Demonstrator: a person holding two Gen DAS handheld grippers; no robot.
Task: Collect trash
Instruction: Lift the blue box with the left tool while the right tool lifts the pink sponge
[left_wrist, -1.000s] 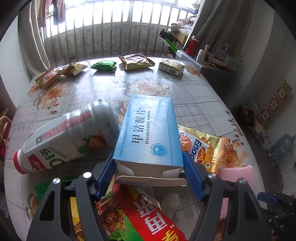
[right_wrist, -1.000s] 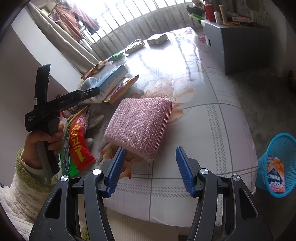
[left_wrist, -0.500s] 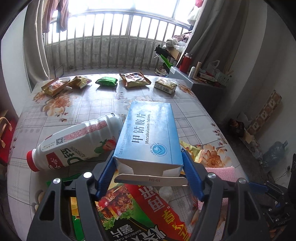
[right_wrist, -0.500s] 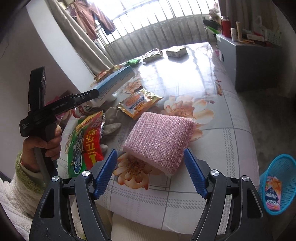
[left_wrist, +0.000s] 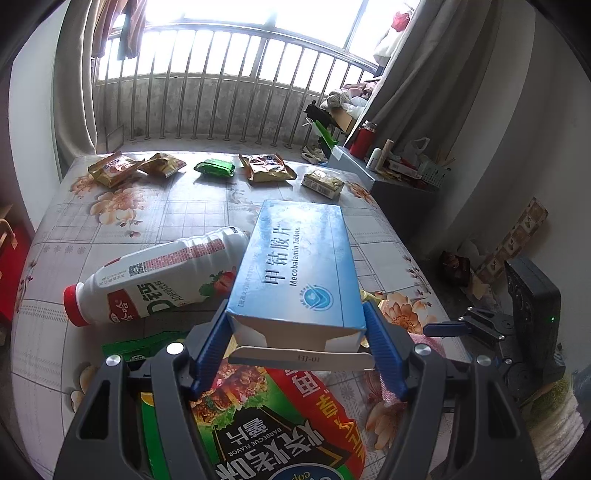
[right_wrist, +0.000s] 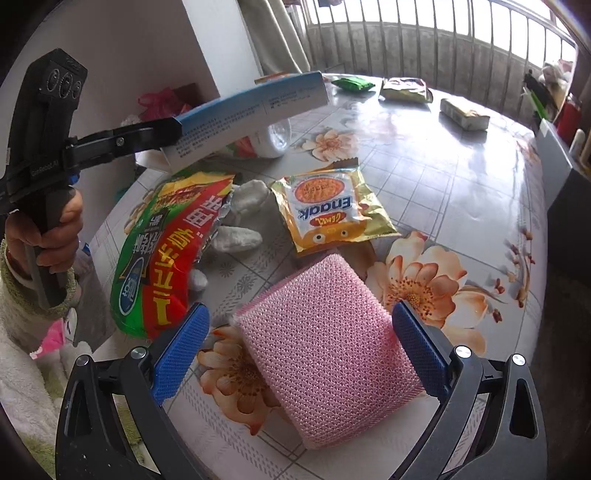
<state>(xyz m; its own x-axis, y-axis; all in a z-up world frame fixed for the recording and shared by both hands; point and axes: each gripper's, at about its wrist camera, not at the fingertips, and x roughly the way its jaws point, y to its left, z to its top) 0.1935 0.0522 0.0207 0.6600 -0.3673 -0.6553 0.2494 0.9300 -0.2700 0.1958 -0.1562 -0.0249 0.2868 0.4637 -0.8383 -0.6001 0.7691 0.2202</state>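
Gripping blue box (left_wrist: 299, 269) (left gripper (left_wrist: 297, 350)); right gripper's (right_wrist: 301, 347) jaws opening.

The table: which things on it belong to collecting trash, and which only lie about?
Trash job: blue tablet box in left gripper; chip bag; Enaak wrapper; milk bottle.
Lying about: pink sponge between opening right gripper.

blue box (left_wrist: 299, 266): read "Mecobalamin Tablets" under Chinese characters
box flap (left_wrist: 299, 357): was stamped "HJ-01"
chip bag (left_wrist: 266, 424): read "BARBECUE FLAVOR", upside down
yellow packet (right_wrist: 328, 214): read "Enaak", upside down
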